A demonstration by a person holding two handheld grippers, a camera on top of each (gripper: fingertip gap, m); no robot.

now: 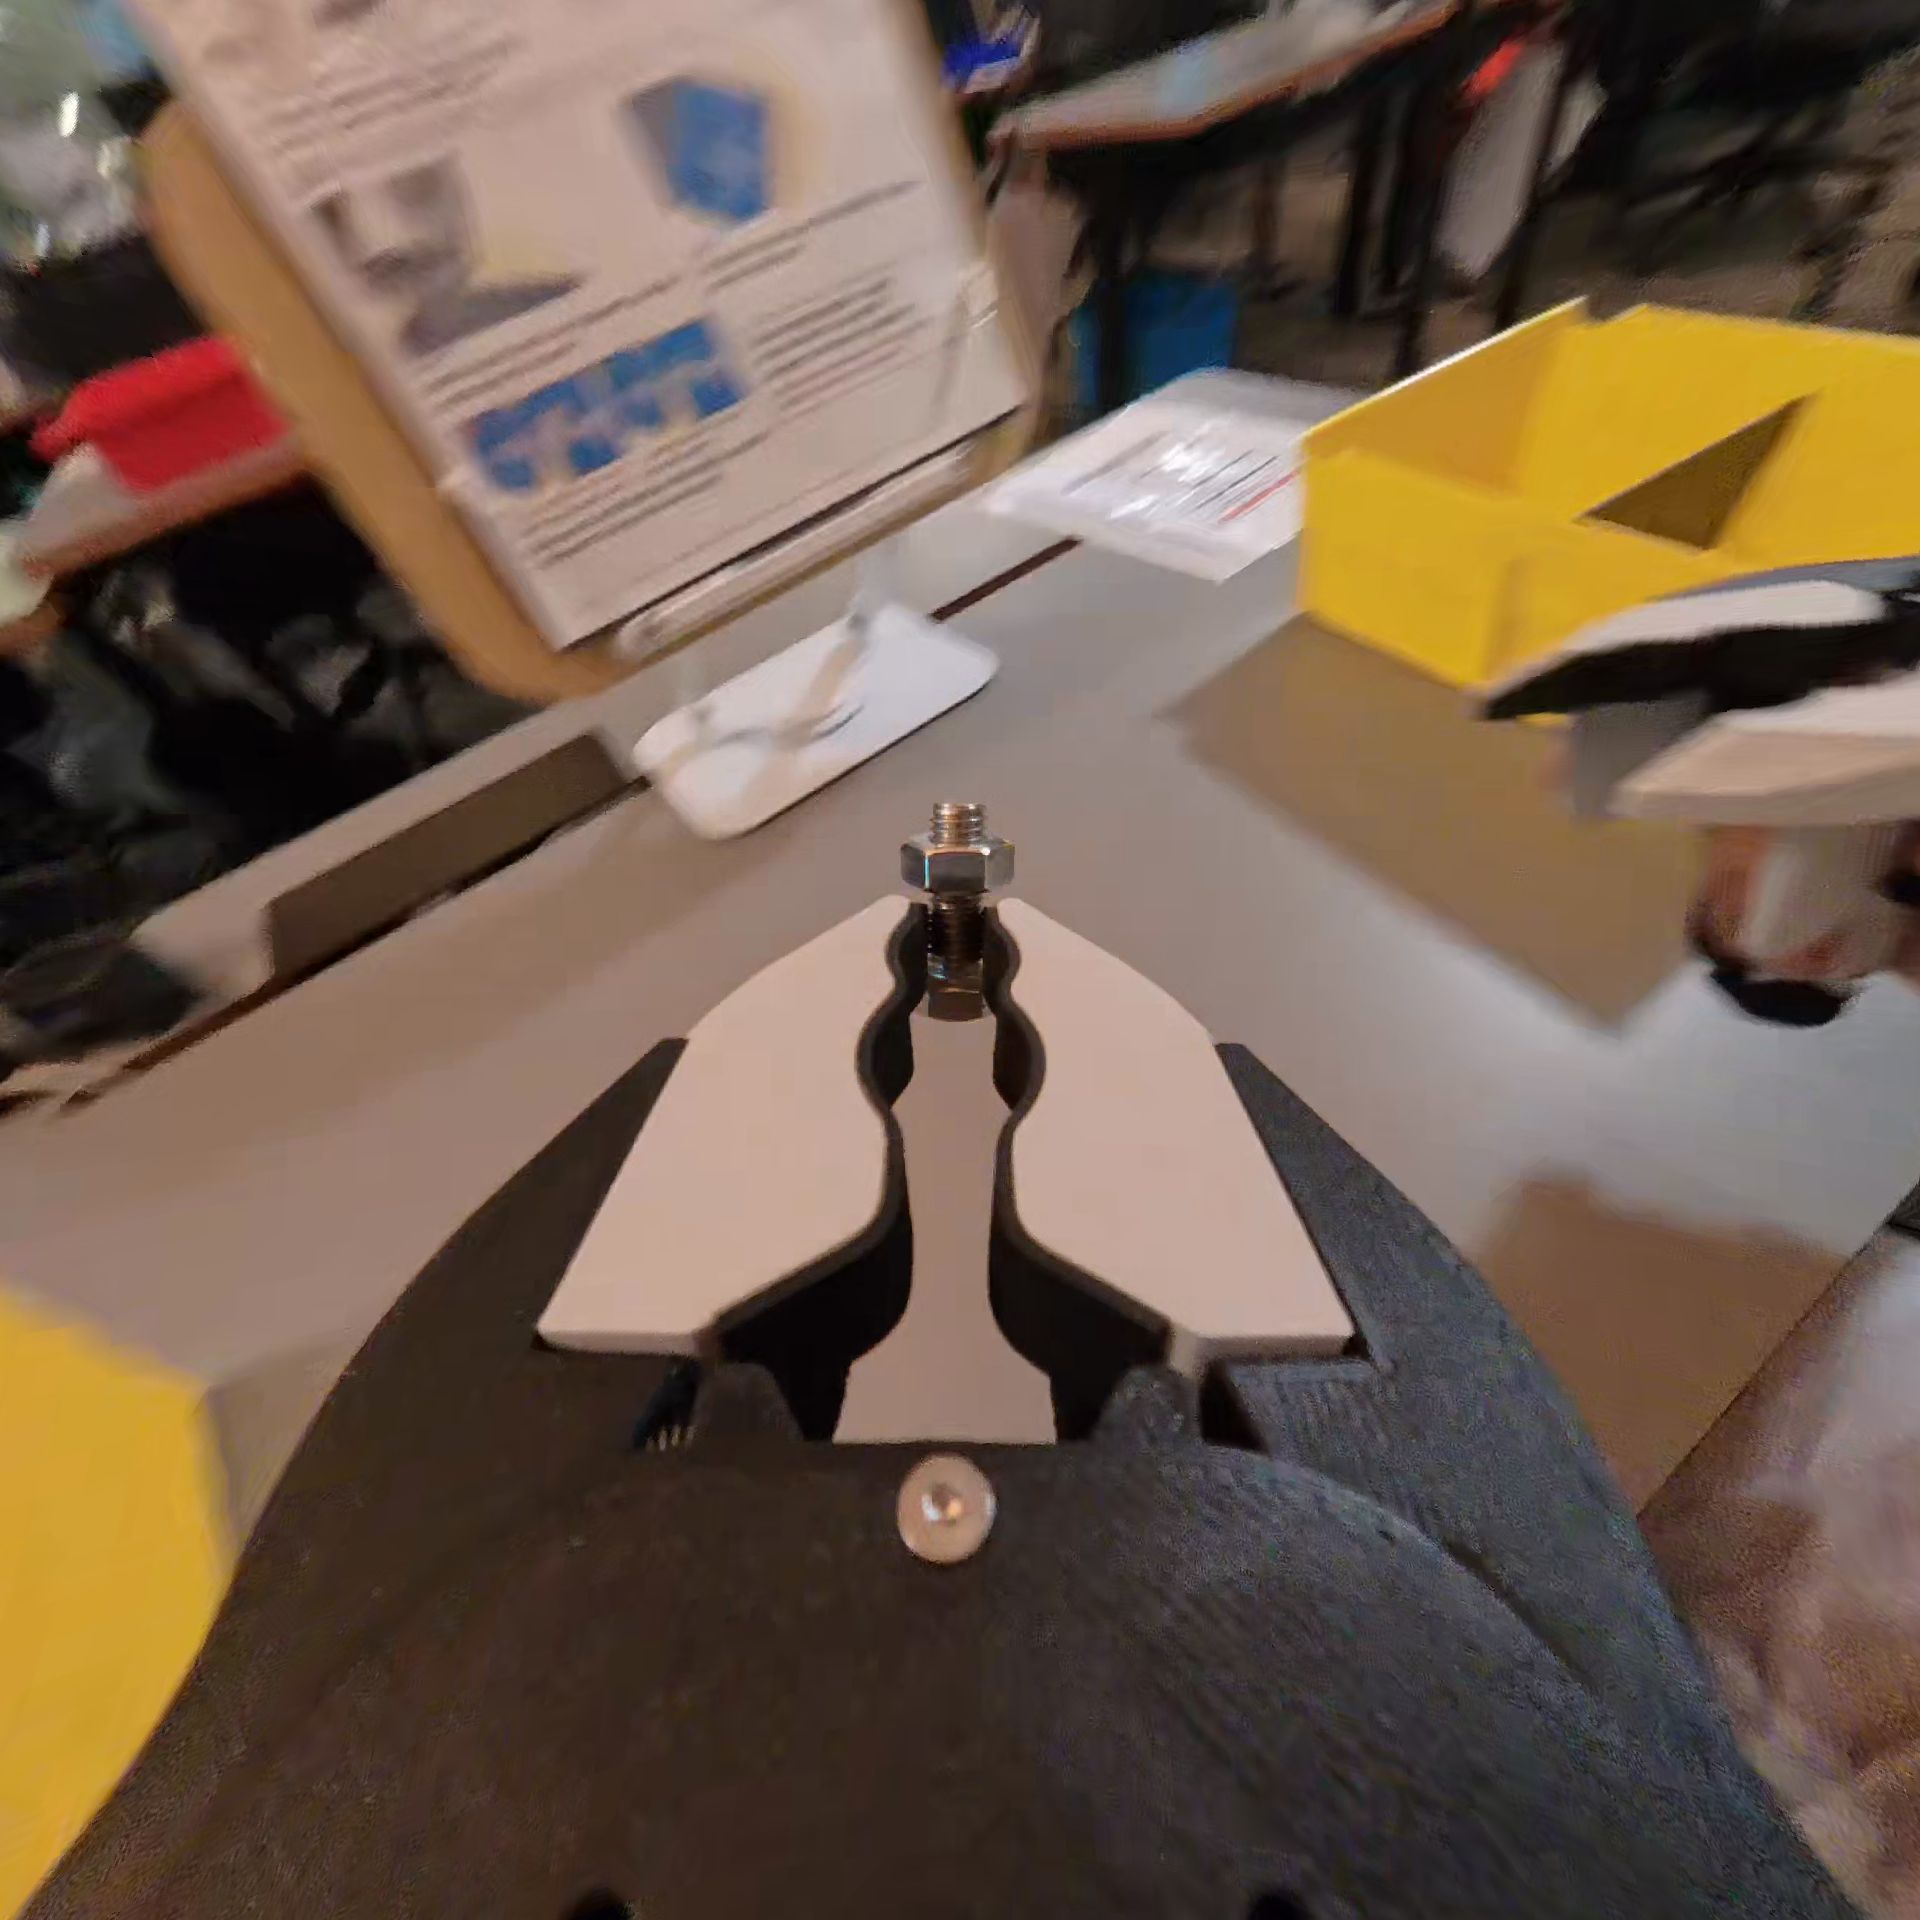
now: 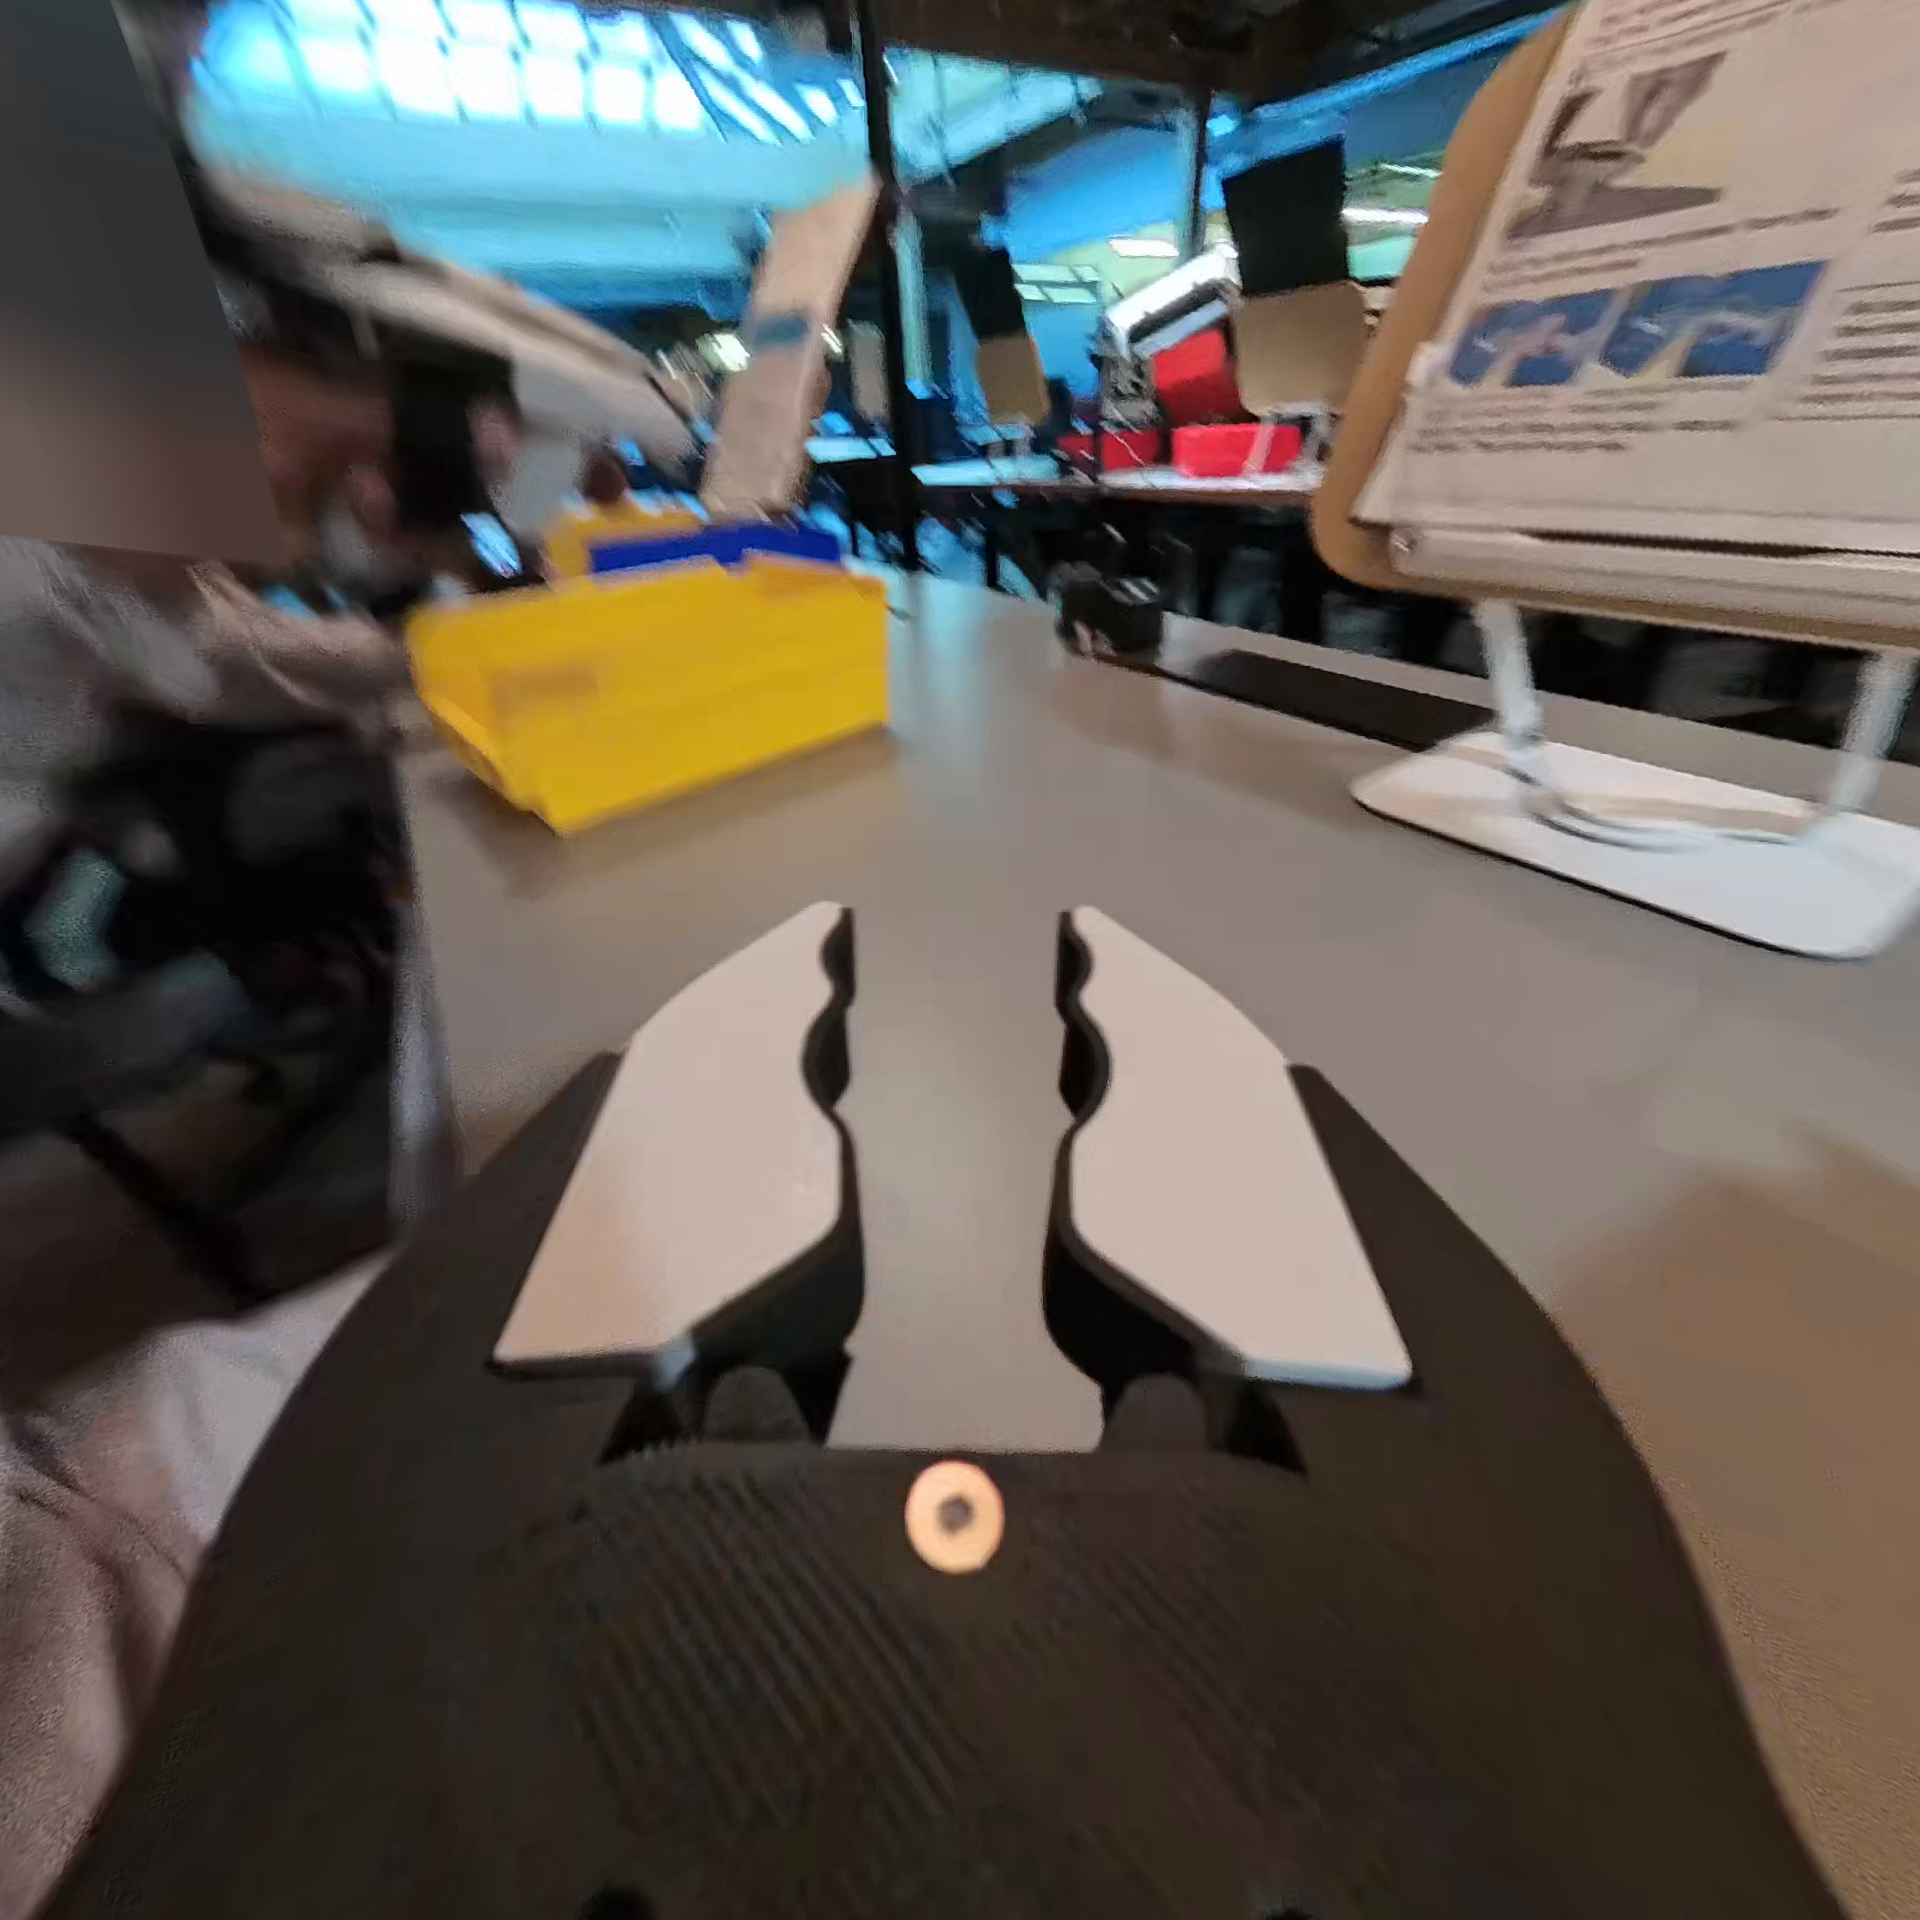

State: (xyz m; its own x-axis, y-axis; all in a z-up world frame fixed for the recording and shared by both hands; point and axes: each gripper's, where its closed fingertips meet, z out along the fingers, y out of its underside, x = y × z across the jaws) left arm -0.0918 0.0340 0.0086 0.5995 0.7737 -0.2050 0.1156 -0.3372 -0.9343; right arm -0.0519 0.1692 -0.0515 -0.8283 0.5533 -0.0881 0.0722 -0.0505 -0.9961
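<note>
Left claw point(image 1: 956, 925) grips bolt point(image 1: 957, 904) near yellow bin point(image 1: 1455, 540).

Lower shank of the threaded steel bolt point(image 1: 956, 940) hidden between white fingertips point(image 1: 1049, 971), yellow plastic bin point(image 1: 1507, 540) cut off at right edge, propped printed sheet point(image 1: 623, 312) blurred.

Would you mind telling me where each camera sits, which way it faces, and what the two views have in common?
Left wrist view: sits on the left gripper, looking forward along its fingers across the grey table; the gripper clamps a bolt with nuts, and the right gripper shows at the right edge.
Right wrist view: sits on the right gripper, facing across the table toward a yellow bin; its fingers stand apart, holding nothing.
Shared: the table and the document stand with its white base.
</note>
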